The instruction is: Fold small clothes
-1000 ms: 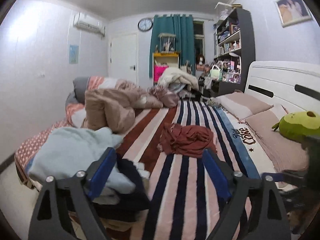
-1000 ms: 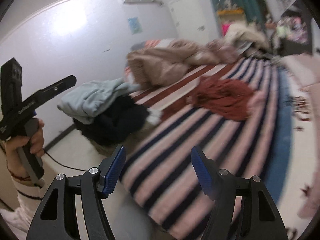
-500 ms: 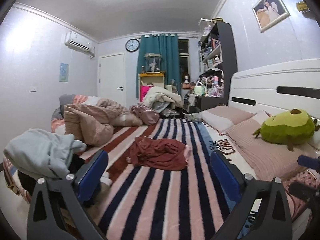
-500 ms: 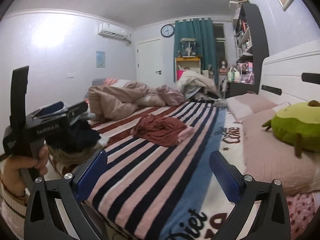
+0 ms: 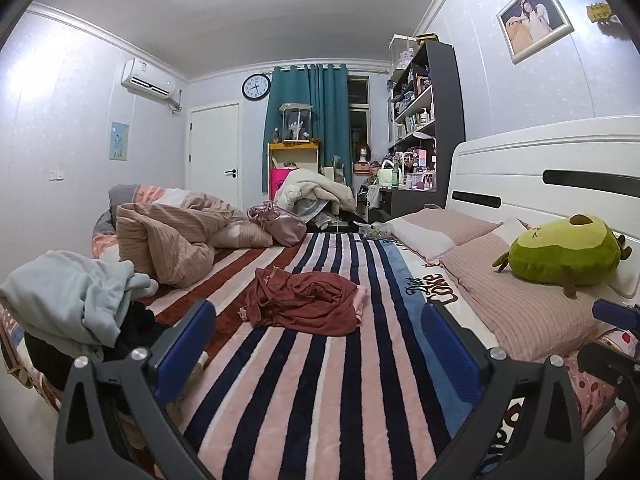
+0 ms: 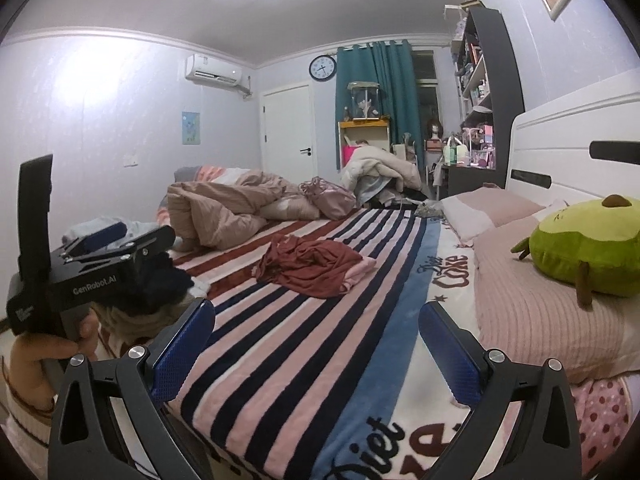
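Note:
A crumpled dark red garment (image 5: 304,300) lies in the middle of the striped bed blanket (image 5: 340,380), with a bit of pink cloth under its right edge. It also shows in the right wrist view (image 6: 312,264). My left gripper (image 5: 320,344) is open and empty, held at the near end of the bed, short of the garment. My right gripper (image 6: 316,344) is open and empty, also at the near end, to the right. The left gripper's body (image 6: 100,264) shows at the left of the right wrist view.
A pile of light blue and dark clothes (image 5: 76,300) sits at the bed's near left corner. A rumpled beige duvet (image 5: 176,236) lies at the far left. Pink pillows (image 5: 520,300) and a green avocado plush (image 5: 564,252) lie along the white headboard on the right.
Both grippers have swung up from a downward, tilted view to a level view along the bed. The garment has not moved. Both stay open.

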Demonstrator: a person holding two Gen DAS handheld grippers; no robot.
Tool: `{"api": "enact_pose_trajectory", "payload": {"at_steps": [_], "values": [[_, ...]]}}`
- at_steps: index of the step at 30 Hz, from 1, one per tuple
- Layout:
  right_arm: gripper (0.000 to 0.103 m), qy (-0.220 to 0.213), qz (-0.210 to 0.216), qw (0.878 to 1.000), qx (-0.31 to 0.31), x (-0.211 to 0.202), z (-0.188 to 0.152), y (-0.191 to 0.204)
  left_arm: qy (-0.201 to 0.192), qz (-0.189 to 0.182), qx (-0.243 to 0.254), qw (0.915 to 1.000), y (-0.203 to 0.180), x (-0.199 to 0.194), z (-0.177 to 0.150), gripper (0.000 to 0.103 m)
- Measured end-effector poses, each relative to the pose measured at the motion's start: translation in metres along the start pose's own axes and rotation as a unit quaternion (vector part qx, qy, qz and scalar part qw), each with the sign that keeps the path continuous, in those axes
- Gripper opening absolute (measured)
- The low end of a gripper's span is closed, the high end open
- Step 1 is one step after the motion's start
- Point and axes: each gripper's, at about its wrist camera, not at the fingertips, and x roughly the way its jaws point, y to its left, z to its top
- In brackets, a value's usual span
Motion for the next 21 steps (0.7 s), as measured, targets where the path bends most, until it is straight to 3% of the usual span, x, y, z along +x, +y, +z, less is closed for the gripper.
{"api": "enact_pose_trajectory", "payload": {"at_steps": [21], "values": [[0.102, -0.003, -0.012, 1.0, 0.015, -0.008, -0.0027, -0.0015, 0.009, -0.01, 0.009, 0.9999, -0.0076, 0.0038, -0.0092, 0.102]]}}
